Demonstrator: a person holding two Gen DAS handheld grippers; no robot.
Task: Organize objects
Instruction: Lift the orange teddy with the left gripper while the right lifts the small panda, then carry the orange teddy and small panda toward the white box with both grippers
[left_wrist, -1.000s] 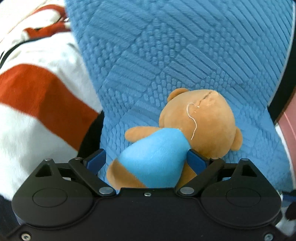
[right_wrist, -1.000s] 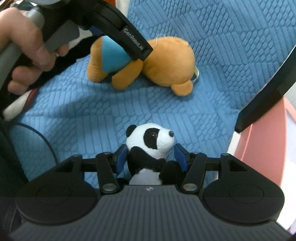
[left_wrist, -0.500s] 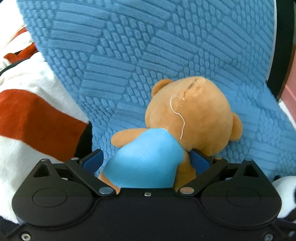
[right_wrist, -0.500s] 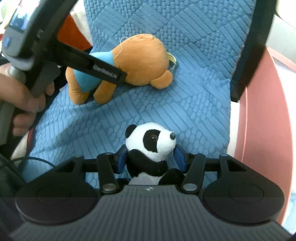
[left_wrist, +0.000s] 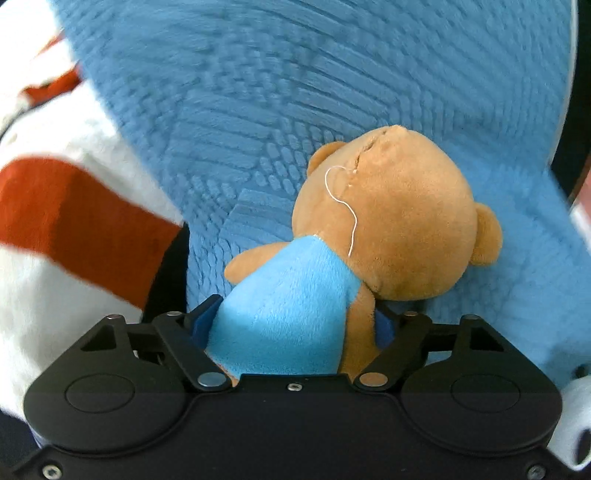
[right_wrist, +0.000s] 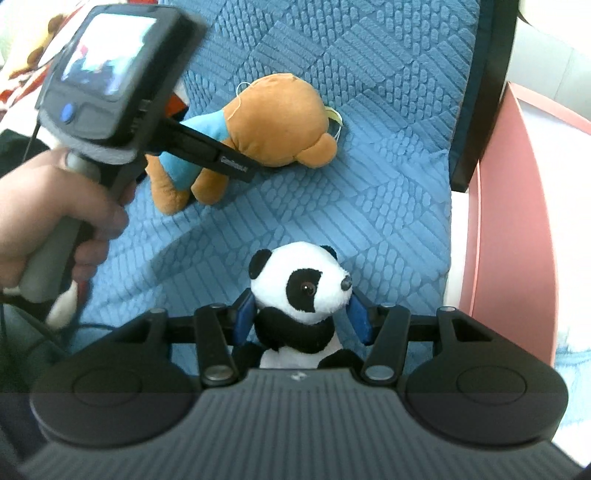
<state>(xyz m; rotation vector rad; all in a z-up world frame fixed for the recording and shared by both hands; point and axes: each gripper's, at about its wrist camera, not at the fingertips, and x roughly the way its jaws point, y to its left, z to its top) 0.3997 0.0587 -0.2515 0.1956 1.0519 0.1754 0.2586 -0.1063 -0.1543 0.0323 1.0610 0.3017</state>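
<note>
A brown plush bear (left_wrist: 399, 229) in a light-blue shirt lies face down on a blue quilted cushion (left_wrist: 295, 92). My left gripper (left_wrist: 295, 323) straddles its torso, its jaws closing, and the blue pads (left_wrist: 203, 321) touch the shirt on both sides. The right wrist view shows the same bear (right_wrist: 273, 118) with the left gripper's finger (right_wrist: 207, 155) across its body. My right gripper (right_wrist: 301, 321) is shut on a small black-and-white panda (right_wrist: 299, 280), held upright at the neck over the cushion's near part.
A red-and-white fleece blanket (left_wrist: 74, 221) lies left of the cushion. A black frame (right_wrist: 484, 92) and a pink panel (right_wrist: 517, 221) border the cushion's right side. A person's hand (right_wrist: 48, 206) grips the left tool's handle. The panda's edge (left_wrist: 576, 417) shows at lower right.
The left jaws have narrowed onto the bear's torso after standing wide around it. The right gripper has rolled and shifted, still holding the panda.
</note>
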